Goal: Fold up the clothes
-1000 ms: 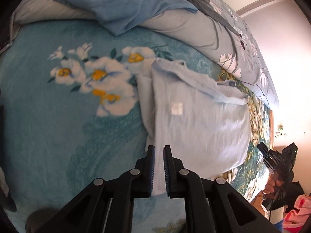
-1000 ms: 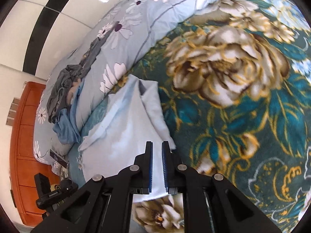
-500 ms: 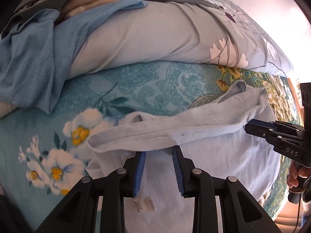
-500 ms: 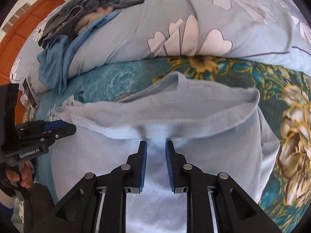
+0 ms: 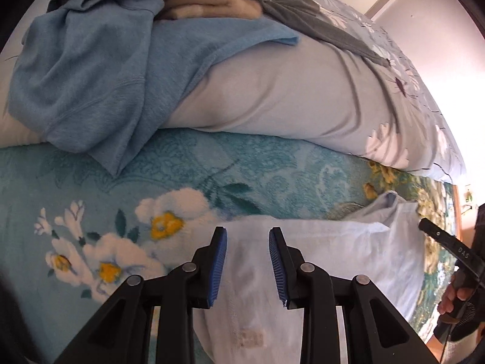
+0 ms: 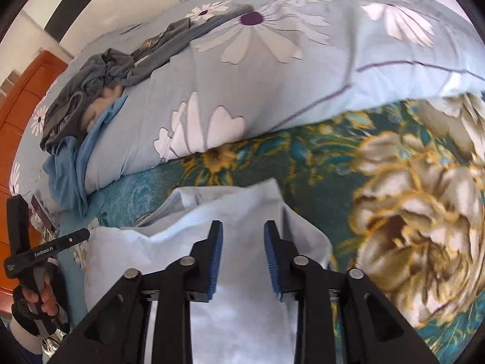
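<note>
A pale blue folded garment [image 5: 333, 257] lies flat on the teal floral blanket [image 5: 182, 163]; it also shows in the right wrist view [image 6: 242, 212]. My left gripper [image 5: 248, 236] is open, its jaws spread over the garment's far left edge with nothing held. My right gripper [image 6: 242, 230] is open over the garment's far right part, empty. The right gripper also shows at the right edge of the left wrist view [image 5: 445, 242], and the left gripper at the left edge of the right wrist view [image 6: 57, 244].
A rolled duvet [image 5: 303, 97] with daisy print lies across the bed just beyond the garment. A blue top [image 5: 91, 75], a grey garment [image 6: 100, 82] and a beige one [image 5: 212, 4] are piled on it. An orange-brown wooden headboard [image 6: 18, 106] stands at the left.
Both grippers have opened from shut and let go of the garment's edge, which now lies folded down flat. Both cameras have dropped lower toward the bed.
</note>
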`<state>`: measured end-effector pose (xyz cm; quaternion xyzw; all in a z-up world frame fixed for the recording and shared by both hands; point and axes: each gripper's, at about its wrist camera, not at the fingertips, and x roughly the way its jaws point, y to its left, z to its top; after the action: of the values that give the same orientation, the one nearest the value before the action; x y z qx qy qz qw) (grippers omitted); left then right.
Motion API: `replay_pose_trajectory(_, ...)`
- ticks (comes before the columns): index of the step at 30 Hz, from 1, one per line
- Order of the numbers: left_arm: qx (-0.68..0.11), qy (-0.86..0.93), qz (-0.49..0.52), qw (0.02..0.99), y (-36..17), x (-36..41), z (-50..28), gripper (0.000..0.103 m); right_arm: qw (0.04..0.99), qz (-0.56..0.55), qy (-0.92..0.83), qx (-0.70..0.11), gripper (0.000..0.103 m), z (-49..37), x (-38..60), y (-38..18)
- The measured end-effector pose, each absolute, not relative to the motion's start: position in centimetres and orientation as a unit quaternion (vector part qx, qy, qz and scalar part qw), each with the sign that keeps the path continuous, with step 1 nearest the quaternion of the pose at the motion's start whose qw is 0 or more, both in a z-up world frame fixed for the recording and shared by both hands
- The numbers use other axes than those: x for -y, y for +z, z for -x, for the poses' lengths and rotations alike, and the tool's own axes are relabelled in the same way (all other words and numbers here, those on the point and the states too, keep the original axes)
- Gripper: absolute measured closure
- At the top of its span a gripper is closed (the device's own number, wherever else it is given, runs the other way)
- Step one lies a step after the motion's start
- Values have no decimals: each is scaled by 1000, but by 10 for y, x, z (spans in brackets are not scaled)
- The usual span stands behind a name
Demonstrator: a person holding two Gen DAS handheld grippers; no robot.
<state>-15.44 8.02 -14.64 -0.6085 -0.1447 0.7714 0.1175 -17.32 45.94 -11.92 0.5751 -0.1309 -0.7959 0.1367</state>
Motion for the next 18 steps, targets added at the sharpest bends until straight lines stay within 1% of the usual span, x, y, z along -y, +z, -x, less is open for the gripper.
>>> replay_pose_trajectory(1,150,766,609,137,-145,-91,146,68,139,-579,-788,154,64,164,-472,-123)
replay_pose_trajectory(3,155,754,614,174,-144,-115,128,67,139,-588,-774,187,64,147,-490,-133)
replay_pose_trajectory(6,142,726,634,223,-153,-157,104,67,133,-600,-757,221,64,124,-506,-149)
replay_pose_trajectory(9,128,697,660,249,-168,-187,81,67,135,-589,-750,270,64,114,-513,-156)
replay_pose_trajectory(12,137,684,674,244,-183,-195,71,70,134,-584,-746,291,64,110,-512,-160)
replay_pose_trajectory(13,141,686,672,242,-184,-195,70,70,134,-584,-744,295,69,110,-511,-161)
replay_pose_trajectory(14,144,683,674,241,-184,-194,72,69,136,-585,-741,300,82,110,-510,-161)
replay_pose_trajectory(16,160,672,682,239,-183,-189,74,70,136,-587,-738,304,91,110,-507,-160)
replay_pose_trajectory(17,172,669,683,236,-180,-185,75,69,134,-587,-740,298,94,111,-504,-155)
replay_pose_trajectory(18,180,673,678,233,-173,-179,74,69,132,-588,-743,291,95,112,-500,-150)
